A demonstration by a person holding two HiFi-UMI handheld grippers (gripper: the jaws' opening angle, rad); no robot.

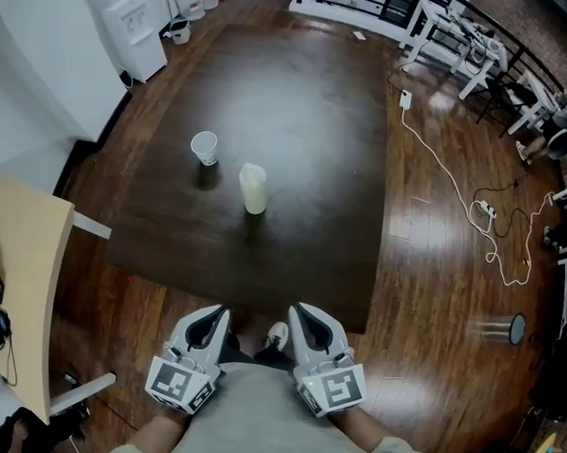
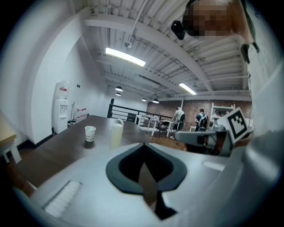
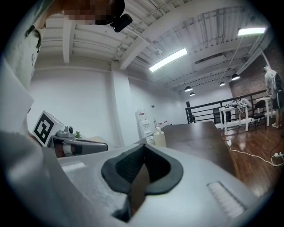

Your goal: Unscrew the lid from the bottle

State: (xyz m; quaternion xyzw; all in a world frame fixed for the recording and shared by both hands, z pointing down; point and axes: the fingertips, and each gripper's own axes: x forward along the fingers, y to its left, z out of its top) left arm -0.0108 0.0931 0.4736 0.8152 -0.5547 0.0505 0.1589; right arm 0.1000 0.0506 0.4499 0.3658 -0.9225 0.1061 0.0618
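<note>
The left gripper [image 1: 215,316] and right gripper [image 1: 298,312] sit clenched, empty, well apart from the bottle [image 1: 253,188] on the dark table [image 1: 306,107].

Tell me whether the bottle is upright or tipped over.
Upright: the bottle stands on its base on the dark table, narrow top pointing up.

Distant bottle [image 1: 253,188]: details too small.

No word, brand or number can be read. Square coded markers [image 1: 170,379] are borne on the cubes [image 1: 333,389]; print on the cup [image 1: 204,147], ahead of the left gripper [image 1: 215,315], is too small.
</note>
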